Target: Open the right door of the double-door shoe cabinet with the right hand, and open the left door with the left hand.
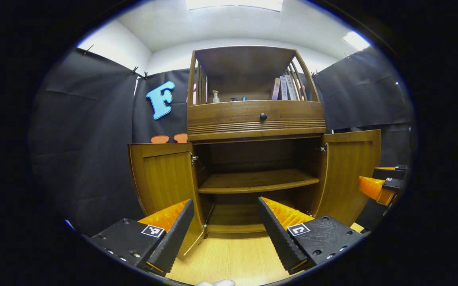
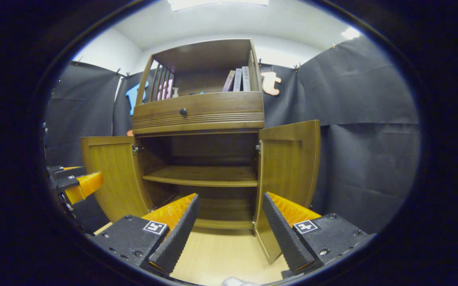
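Note:
The brown wooden shoe cabinet (image 1: 253, 123) (image 2: 201, 113) stands ahead with both lower doors swung wide. Its left door (image 1: 163, 178) (image 2: 107, 174) and right door (image 1: 350, 171) (image 2: 290, 167) stand outward, baring an inner shelf (image 1: 257, 180) (image 2: 203, 174). My left gripper (image 1: 226, 228) is open in front of the cabinet, holding nothing, a short way back from the left door's lower edge. My right gripper (image 2: 231, 228) is open too, by the right door's lower edge; it also shows at the right of the left gripper view (image 1: 384, 186). The left gripper appears at the left edge of the right gripper view (image 2: 72, 182).
A drawer with a dark knob (image 1: 263, 116) (image 2: 183, 111) sits above the doors. The top shelf holds a pump bottle (image 1: 215, 97) and some books (image 1: 284, 88) (image 2: 237, 81). Pale wooden floor (image 1: 233, 258) (image 2: 221, 254) lies before the cabinet, black cloth walls around it.

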`<state>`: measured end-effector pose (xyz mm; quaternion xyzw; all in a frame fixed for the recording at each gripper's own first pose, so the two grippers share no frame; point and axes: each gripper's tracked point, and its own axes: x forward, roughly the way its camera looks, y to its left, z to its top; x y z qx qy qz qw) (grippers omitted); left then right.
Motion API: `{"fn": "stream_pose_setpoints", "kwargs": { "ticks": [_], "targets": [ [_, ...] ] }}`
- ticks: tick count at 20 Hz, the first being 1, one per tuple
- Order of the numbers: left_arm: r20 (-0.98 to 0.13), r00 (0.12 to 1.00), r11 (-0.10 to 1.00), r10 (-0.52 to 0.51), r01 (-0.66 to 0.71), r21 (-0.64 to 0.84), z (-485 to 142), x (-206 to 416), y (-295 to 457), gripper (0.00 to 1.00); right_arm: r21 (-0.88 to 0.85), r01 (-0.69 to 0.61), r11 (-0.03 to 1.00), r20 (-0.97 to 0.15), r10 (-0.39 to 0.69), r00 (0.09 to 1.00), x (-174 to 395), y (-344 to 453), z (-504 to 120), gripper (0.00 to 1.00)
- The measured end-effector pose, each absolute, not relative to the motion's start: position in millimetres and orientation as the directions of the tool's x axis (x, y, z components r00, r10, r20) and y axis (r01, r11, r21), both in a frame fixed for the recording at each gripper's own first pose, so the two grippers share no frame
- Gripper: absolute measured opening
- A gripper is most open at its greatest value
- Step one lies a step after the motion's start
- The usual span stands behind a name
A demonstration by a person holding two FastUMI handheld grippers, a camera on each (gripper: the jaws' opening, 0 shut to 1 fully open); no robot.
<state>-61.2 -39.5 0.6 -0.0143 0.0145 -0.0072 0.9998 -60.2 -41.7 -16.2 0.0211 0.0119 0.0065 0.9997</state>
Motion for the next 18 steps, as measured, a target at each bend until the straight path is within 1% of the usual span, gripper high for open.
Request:
{"fn": "stream_pose_setpoints", "kwargs": {
  "ticks": [1,2,3,4,6,7,18],
  "targets": [
    [-0.029,0.999,0.999,-0.016,0.015,-0.030,0.5,-61.0,-38.8,0.96,0.041,-0.010,0.999,-0.023,0.011,1.000,-59.6,-42.2,-16.1,1.00],
    [-0.030,0.999,0.999,-0.016,0.016,-0.029,0.5,-61.4,-38.4,0.96,0.040,-0.009,0.999,-0.023,0.010,1.000,-59.7,-41.8,-15.5,0.99],
    [-0.029,0.999,0.999,-0.016,0.015,-0.028,0.3,-61.1,-38.2,0.96,0.037,-0.008,0.999,-0.022,0.009,1.000,-60.4,-41.2,-15.6,0.99],
    [-0.029,0.999,0.999,-0.015,0.014,-0.028,0.1,-61.3,-38.5,1.00,0.035,-0.006,0.999,-0.021,0.007,1.000,-60.9,-41.3,-15.4,0.99],
    [-0.025,1.000,0.999,-0.015,0.014,-0.030,1.8,-62.0,-38.5,1.00,0.033,-0.004,0.999,-0.021,0.004,1.000,-61.5,-40.8,-15.1,0.99],
    [-0.023,1.000,1.000,-0.014,0.013,-0.028,2.0,-62.0,-38.0,0.96,0.033,-0.005,0.999,-0.021,0.005,1.000,-61.4,-40.1,-15.3,0.99],
    [-0.033,0.999,1.000,-0.001,0.000,-0.020,-3.3,-61.3,-34.4,0.96,0.023,-0.008,1.000,-0.017,0.008,1.000,-61.2,-33.0,-15.1,1.00]
  ]
}}
